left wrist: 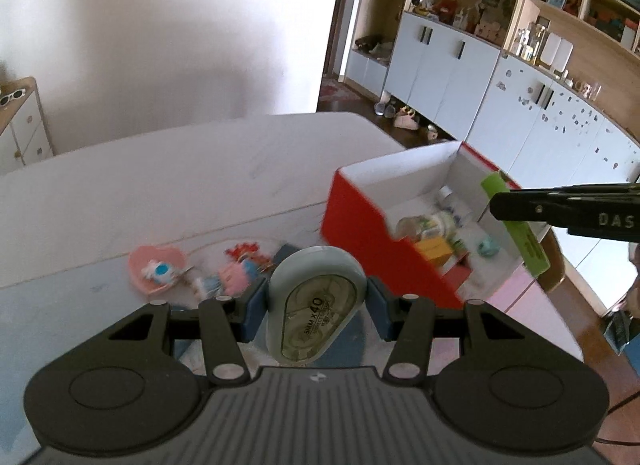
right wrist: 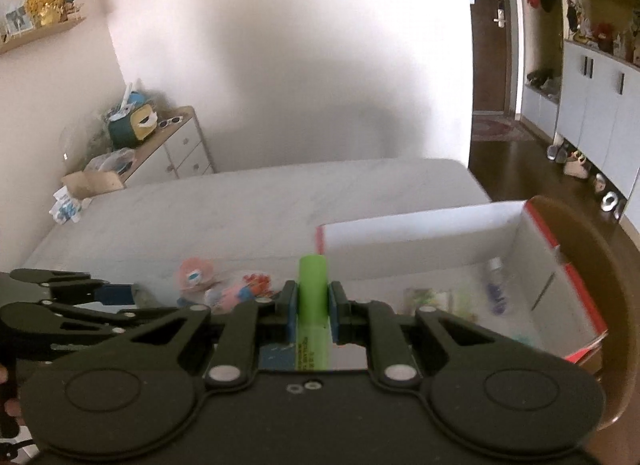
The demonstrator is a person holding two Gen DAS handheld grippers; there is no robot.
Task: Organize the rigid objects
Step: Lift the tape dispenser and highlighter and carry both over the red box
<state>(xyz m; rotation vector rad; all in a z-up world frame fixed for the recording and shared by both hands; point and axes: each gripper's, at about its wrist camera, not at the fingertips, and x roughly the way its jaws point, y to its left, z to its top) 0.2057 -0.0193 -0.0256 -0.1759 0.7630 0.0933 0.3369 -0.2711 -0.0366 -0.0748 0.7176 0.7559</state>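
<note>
Your left gripper (left wrist: 318, 305) is clamped on a grey-green correction tape dispenser (left wrist: 316, 301), its blue pads pressed against the two flat sides so the rounded body cannot roll out, and it hangs above the bench (left wrist: 160, 185), just short of the red box (left wrist: 360, 233). Your right gripper (right wrist: 313, 307) is closed on a green highlighter (right wrist: 312, 297), gripped around the barrel with the cap end pointing forward; in the left wrist view that pen sits over the near right corner of the box, so you appear to be carrying it in for the drop. The box is white inside and already holds a small bottle (left wrist: 450, 205), a yellow packet (left wrist: 434, 251) and other blurred items, so it reads as the collecting place for the rigid things. Left on the bench, beside the box, are a pink heart-shaped dish (left wrist: 156, 269) and a scatter of small pink and red trinkets (left wrist: 236, 269), which seem to be the pieces not yet sorted. Holding both objects high keeps them clear of the box wall; lowering before you let go would likely keep the highlighter from bouncing off the contents.
</note>
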